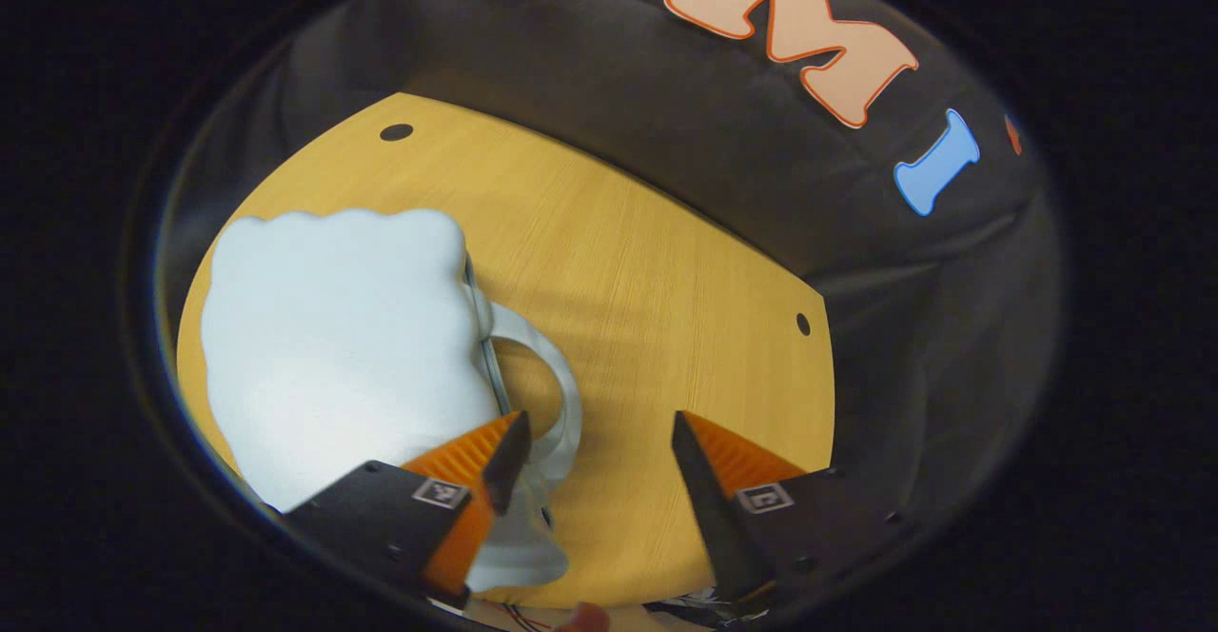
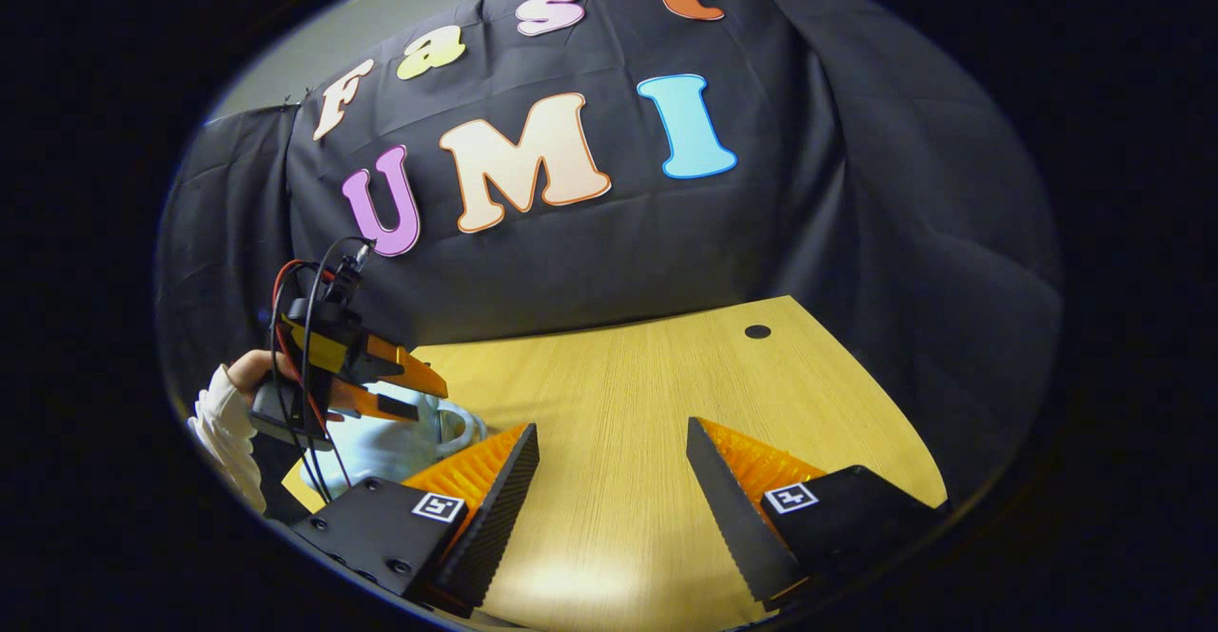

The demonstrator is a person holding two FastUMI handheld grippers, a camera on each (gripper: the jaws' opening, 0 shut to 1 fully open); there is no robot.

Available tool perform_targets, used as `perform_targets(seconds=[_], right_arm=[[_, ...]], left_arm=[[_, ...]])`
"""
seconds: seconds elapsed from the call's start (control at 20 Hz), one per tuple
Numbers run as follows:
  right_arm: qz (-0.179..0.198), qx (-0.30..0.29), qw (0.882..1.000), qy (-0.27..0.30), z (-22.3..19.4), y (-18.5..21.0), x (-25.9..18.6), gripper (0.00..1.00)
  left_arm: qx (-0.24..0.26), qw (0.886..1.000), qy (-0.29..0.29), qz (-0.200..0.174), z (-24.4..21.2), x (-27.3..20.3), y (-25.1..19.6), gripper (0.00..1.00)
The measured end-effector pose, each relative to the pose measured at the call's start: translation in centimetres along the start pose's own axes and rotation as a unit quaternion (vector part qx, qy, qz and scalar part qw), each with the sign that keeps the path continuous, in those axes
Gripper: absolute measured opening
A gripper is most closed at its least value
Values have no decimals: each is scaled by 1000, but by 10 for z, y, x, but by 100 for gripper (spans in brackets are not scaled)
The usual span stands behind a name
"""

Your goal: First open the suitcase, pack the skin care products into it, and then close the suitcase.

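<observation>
Left gripper view: a pale, soft-looking suitcase (image 1: 343,346) with a looped handle (image 1: 547,394) lies on the yellow wooden bench (image 1: 647,270), filling the left of the frame. The left tongs (image 1: 595,446) are spread wide at the bottom, gripping nothing, one fingertip overlapping the handle loop.

Right gripper view: the right tongs (image 2: 614,465) are spread apart over bare bench (image 2: 647,394) at the bottom centre. At the lower left, a hand (image 2: 249,370) holds the left tongs (image 2: 414,399) just above the pale suitcase (image 2: 400,442).
</observation>
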State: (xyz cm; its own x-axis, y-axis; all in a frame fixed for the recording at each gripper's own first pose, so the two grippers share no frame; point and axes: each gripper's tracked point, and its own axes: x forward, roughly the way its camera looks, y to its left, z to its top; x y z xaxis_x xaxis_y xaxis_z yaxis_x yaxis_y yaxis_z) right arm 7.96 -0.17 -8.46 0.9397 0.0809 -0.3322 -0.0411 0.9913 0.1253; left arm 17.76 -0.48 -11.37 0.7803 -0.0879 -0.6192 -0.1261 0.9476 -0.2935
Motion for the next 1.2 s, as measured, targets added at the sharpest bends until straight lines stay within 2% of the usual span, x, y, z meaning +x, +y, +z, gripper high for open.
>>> perform_targets(seconds=[0.05,0.15,0.3,0.45,0.6,0.95,1.0,1.05,1.15,1.2], right_arm=[[2,1,1000,-7,6,1,-2,98],[9,6,1000,-17,15,3,-5,98],[16,6,999,-30,24,4,-11,98],[27,4,999,-43,34,9,-18,98],[35,1,998,-52,41,12,-21,98],[42,5,998,-56,41,15,-29,98],[41,4,998,-56,40,15,-30,94],[41,4,998,-57,40,14,-32,98],[39,6,998,-57,40,16,-33,98],[38,7,998,-58,40,17,-35,98]], left_arm=[[9,1000,-6,11,0,-10,3,98],[27,999,-28,28,0,-30,4,97],[62,995,-73,32,1,-55,-8,97],[106,986,-125,24,-1,-76,-21,97],[120,984,-130,5,-21,-89,-34,96],[140,981,-132,-3,-42,-111,-39,96],[143,981,-132,-1,-42,-113,-38,96],[145,981,-131,-1,-42,-114,-37,96],[149,981,-125,-3,-46,-116,-38,94],[153,980,-126,-4,-47,-116,-38,96]])
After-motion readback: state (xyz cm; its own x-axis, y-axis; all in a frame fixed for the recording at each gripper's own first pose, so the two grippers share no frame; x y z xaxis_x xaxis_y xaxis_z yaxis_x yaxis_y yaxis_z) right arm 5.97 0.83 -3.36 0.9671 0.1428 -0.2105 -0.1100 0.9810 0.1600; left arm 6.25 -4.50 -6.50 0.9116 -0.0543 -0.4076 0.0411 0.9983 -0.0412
